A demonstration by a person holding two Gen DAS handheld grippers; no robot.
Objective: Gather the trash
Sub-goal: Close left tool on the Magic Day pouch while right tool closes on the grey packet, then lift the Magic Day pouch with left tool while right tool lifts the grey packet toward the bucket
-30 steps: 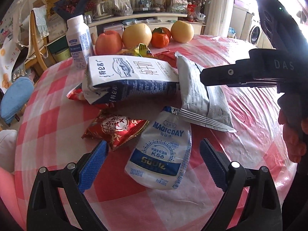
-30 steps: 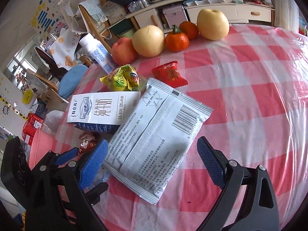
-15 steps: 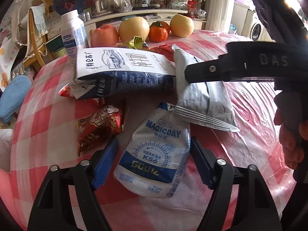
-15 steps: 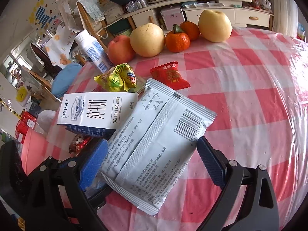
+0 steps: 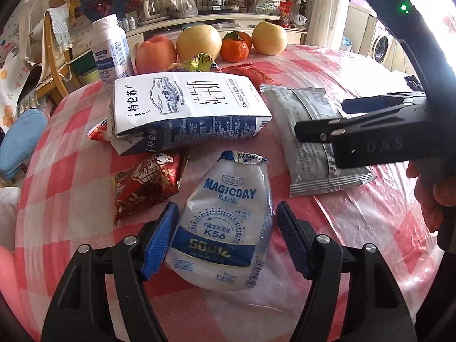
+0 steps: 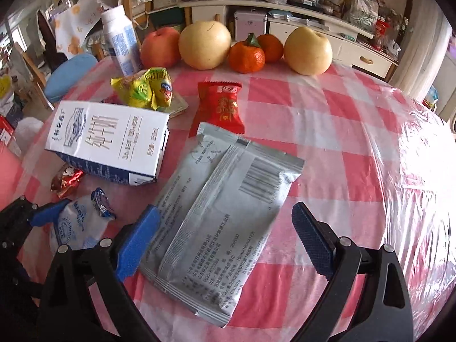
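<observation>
The left hand-held gripper (image 5: 225, 238) has been narrowed around the flattened yoghurt pouch (image 5: 225, 225); its pads appear to touch the sides at 6 o'clock, though no firm pinch is confirmed, so pickup seems imminent. The right hand-held gripper (image 6: 225, 242) is held wide over the silver sachet (image 6: 222, 213), ungrasped. At 12 o'clock, the milk carton (image 5: 182, 108) is seen lying on the worktop (image 5: 327, 65), uncollected.

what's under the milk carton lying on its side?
A red foil wrapper pokes out from under the milk carton's left end, and the carton's near edge overlaps a red snack bag. Anything further beneath is covered.
</observation>
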